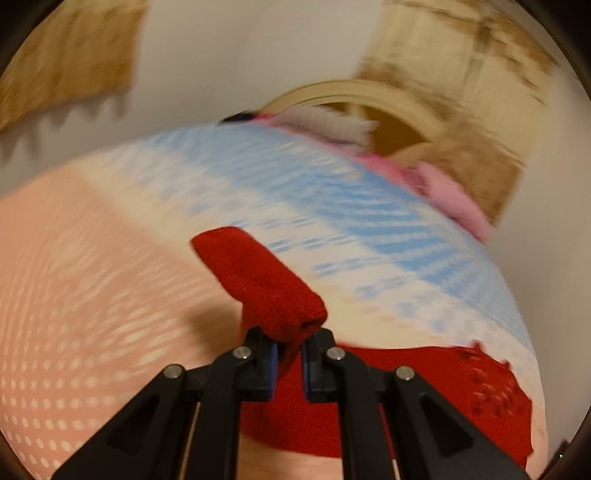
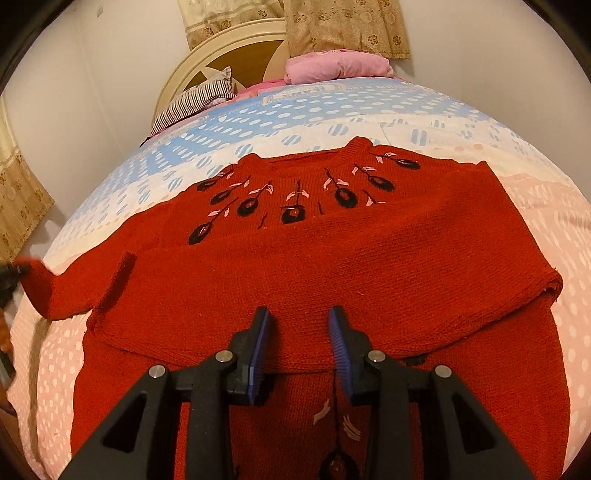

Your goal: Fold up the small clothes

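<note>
Our left hand-held gripper (image 1: 287, 363) clamps the red sweater's (image 2: 332, 266) left sleeve (image 1: 258, 277), apparently lifted; our right hand-held gripper (image 2: 299, 349) hovers apart above its folded middle.

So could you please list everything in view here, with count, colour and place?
sweater: one, red with black and pink flowers, lying on the bed, one sleeve folded across its body
sleeve cuff: one, red, lifted off the bed at the sweater's left side
bedspread: one, blue, white and pink with dots, covering the bed
pink pillow: one, at the head of the bed
striped pillow: one, black and white, beside the headboard
headboard: one, cream, against the wall
curtains: beige, flowered, behind the bed
left tool: black, shut on the sleeve cuff
right tool: black with blue pads, open above the sweater
</note>
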Available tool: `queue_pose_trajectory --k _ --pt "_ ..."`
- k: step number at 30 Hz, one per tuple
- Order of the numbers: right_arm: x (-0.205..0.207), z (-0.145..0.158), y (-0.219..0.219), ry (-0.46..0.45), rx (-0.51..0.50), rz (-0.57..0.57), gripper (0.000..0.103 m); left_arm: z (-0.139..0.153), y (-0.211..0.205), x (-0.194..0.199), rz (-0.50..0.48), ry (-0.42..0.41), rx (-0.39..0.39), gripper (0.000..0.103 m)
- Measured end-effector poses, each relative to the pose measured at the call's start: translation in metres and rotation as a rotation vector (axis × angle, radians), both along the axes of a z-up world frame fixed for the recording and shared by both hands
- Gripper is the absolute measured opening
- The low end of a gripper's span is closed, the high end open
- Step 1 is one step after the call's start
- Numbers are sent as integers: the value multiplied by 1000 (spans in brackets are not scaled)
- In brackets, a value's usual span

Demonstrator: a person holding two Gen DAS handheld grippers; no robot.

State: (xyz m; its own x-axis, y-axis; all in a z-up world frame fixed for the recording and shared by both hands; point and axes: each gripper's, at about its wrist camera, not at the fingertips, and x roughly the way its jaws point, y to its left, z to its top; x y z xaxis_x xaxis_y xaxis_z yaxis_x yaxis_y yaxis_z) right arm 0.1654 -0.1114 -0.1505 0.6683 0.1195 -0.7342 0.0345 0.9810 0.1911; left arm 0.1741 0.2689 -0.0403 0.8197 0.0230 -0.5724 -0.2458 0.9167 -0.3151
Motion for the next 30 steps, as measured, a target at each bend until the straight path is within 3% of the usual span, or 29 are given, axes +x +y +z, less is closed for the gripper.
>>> queue_pose_trajectory --k 3,6,11,14,17,18,19,21,25,27,28,30 --pt "0 0 -2 -3 12 0 34 28 -73 4 -174 -69 55 10" --pt "-1 0 -3 -6 25 0 34 33 -142 5 -339 -100 71 10" --pt "-1 -1 -5 -10 42 0 34 -6 -240 18 -519 -3 64 8" --pt "-1 -1 -6 -10 48 0 34 -35 -269 26 -555 90 78 8" --pt "-1 -1 -7 -10 50 0 34 -50 -268 22 -562 176 58 13" --pt "-1 -1 -7 -10 53 0 34 -51 -262 18 -559 191 51 26" --pt "-1 -1 -8 -10 55 0 34 -53 -253 12 -549 200 47 48" --pt "-1 -1 -8 -10 58 -1 34 -50 -232 -6 -502 169 52 73" --pt "0 -1 -9 -6 63 -1 34 -47 -183 -39 -380 126 52 76" --pt "1 -1 -9 0 68 2 40 -57 -163 -44 -321 147 32 78" --pt "2 0 -9 5 83 17 47 -65 -156 -43 -307 160 22 78" --pt "4 6 -7 24 101 28 49 -80 -144 -45 -263 187 15 78"
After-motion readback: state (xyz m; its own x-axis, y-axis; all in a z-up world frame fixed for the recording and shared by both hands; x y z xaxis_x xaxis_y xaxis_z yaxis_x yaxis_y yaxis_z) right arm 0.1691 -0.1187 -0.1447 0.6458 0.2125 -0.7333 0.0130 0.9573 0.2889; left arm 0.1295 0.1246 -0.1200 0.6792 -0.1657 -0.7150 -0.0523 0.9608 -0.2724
